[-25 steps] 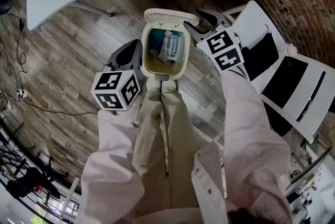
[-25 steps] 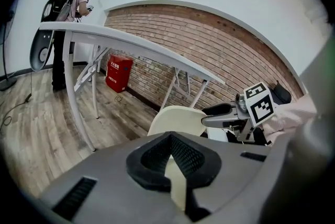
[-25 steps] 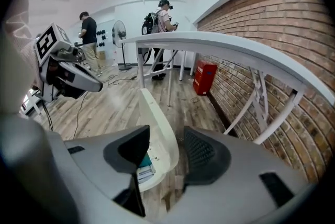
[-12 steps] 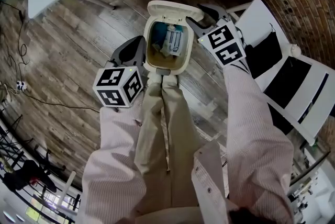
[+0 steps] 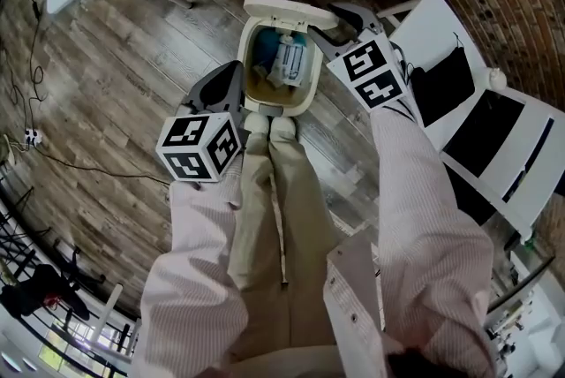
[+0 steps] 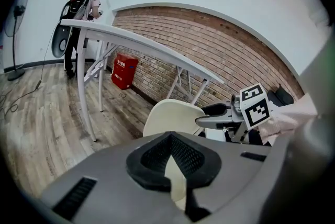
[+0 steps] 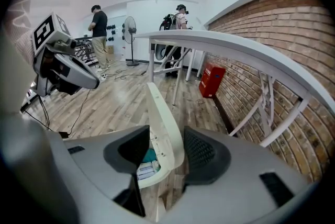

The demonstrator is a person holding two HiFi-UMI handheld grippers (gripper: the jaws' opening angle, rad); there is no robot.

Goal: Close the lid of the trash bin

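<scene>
Down by my shoes (image 5: 269, 125), the trash bin (image 5: 265, 98) stands on the wood floor (image 5: 132, 58), touching or just ahead of my toes, with rubbish (image 5: 291, 63) showing inside. My left gripper (image 6: 170, 136) hangs just beside the bin's left wall with its pads drawn together at the tips and nothing in them; only a sliver of the cream bin shows through the slot behind the tips. My right gripper (image 7: 166, 139) has its jaws wide apart. The lid (image 7: 162, 129) stands upright and edge-on in the gap. I cannot tell whether it is between the pads or just beyond them. Farther off are the white table (image 7: 235, 45), the brick wall (image 7: 282, 34) and two people at the far end of the room.

I think the risk is in the push. My right jaws meet the lid near its side edge, so a hard shove there could twist the hinge or slide the light bin away, because my left gripper is not bracing it. If my shoe is on a pedal, the lid would fight me.

Compared with a second ago, my right gripper has drawn in to the lid's right edge, and my toes now cover the spot where a grey pedal showed. The lid is still up.
</scene>
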